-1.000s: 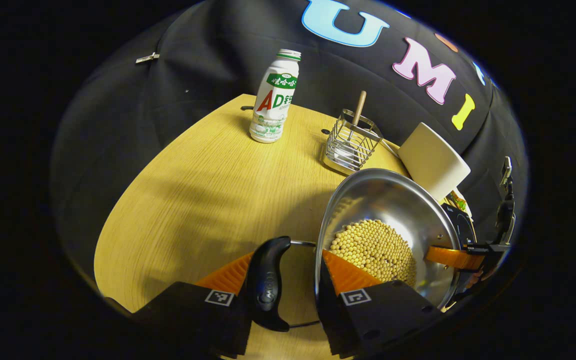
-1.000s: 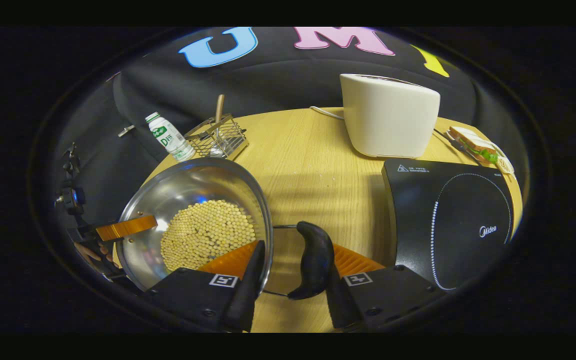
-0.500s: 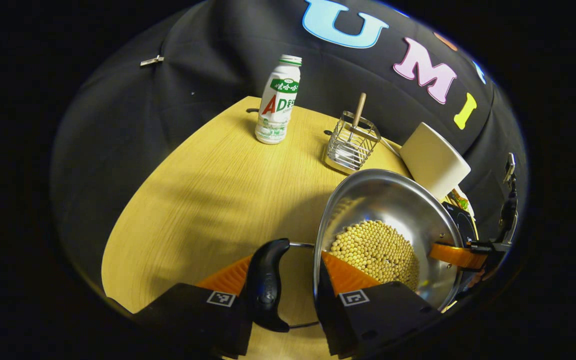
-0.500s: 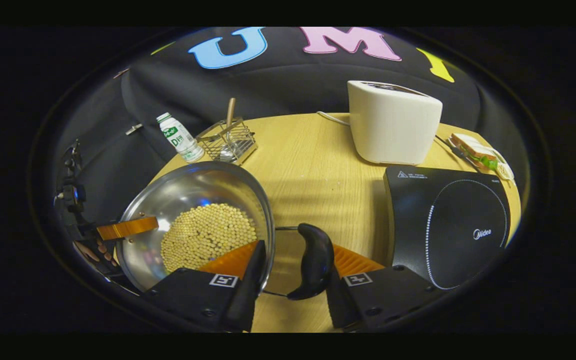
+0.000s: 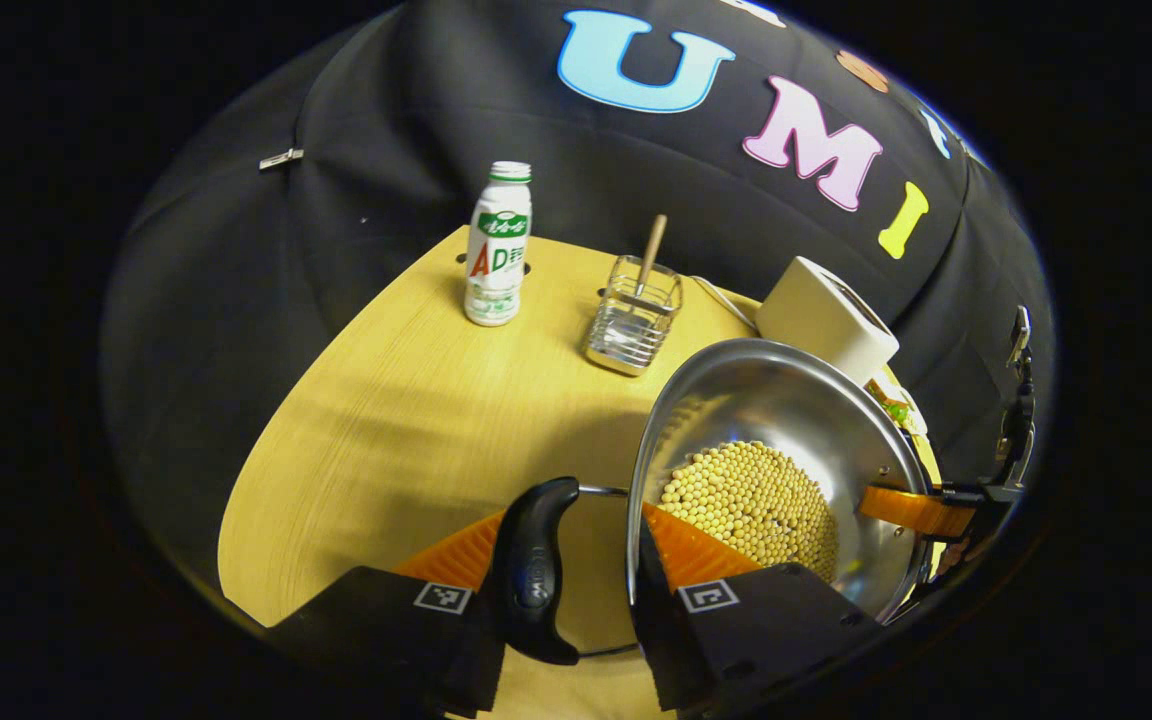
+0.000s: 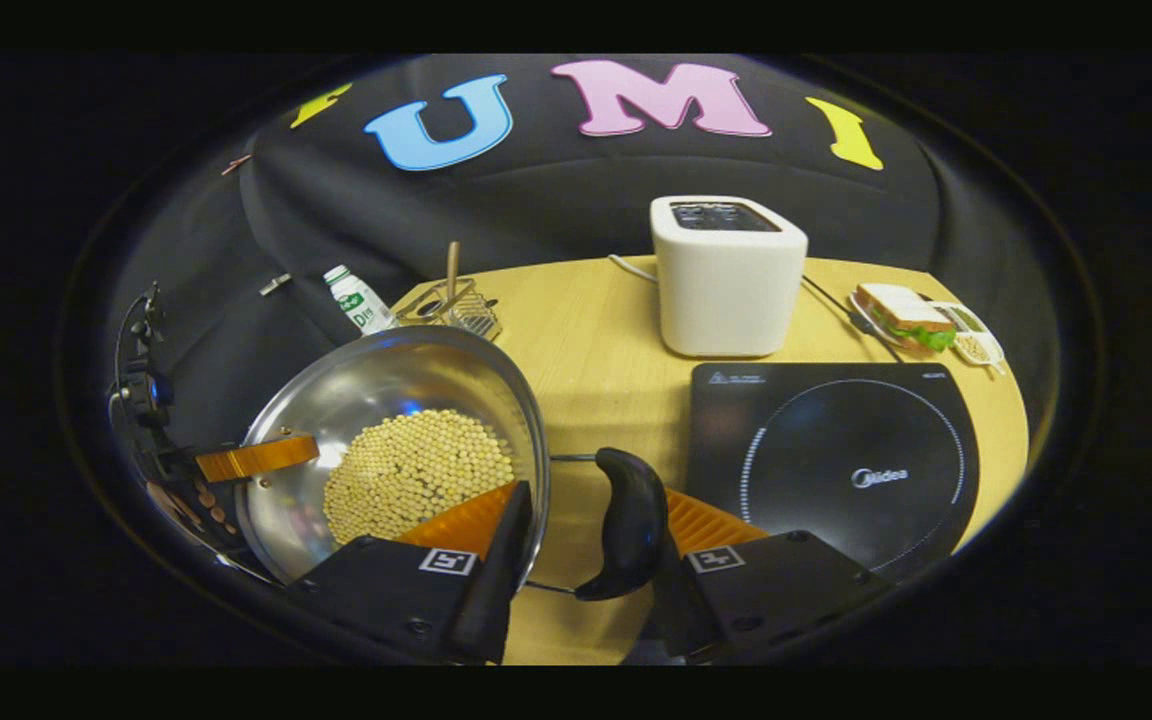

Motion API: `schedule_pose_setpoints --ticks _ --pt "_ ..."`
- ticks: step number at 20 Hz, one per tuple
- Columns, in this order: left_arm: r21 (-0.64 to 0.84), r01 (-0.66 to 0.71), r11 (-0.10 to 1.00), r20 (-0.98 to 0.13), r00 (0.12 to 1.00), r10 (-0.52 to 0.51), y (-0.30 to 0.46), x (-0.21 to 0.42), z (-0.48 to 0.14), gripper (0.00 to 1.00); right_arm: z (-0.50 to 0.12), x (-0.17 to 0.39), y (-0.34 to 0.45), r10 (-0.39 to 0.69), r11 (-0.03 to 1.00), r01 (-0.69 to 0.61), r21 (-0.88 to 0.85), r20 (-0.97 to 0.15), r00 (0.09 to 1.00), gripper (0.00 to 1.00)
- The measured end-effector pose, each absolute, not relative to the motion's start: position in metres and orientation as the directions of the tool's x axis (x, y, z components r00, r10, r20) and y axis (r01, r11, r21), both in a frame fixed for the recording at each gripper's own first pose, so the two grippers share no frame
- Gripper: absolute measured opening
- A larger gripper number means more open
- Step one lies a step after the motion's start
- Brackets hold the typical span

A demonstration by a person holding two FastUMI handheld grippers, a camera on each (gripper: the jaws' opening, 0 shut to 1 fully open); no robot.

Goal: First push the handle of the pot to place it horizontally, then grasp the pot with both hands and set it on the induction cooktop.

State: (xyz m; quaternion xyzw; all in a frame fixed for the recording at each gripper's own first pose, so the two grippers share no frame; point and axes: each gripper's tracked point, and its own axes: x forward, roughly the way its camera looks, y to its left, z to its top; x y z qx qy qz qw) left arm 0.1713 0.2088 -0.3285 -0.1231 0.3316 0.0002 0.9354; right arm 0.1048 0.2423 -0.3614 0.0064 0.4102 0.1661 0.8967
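Left gripper view: left gripper (image 5: pixel 568 560) pinches the pot's black handle (image 5: pixel 534 568), the steel pot (image 5: pixel 736 400) of soybeans (image 5: pixel 751 500) held above the worktop (image 5: pixel 396 420). Right gripper view: right gripper (image 6: pixel 576 535) clamps the opposite handle (image 6: pixel 629 520), induction cooktop (image 6: pixel 836 470) just right. Keep both grips level, travel together, and lower the pot centred on the ring to avoid spilling.

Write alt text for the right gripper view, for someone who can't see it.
The right gripper holds one side of a steel pot of yellow beans, its fingers astride the black side handle. Right of it, a black induction cooktop lies on the round wooden table, a white toaster behind.
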Motion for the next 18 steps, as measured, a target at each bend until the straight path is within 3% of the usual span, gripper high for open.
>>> schedule_pose_setpoints --ticks 18 --pt "-0.231 0.036 0.972 -0.606 0.777 -0.173 0.004 0.207 -0.299 0.6 -0.314 0.129 0.041 0.218 0.975 -0.176 0.134 -0.712 0.667 0.61"
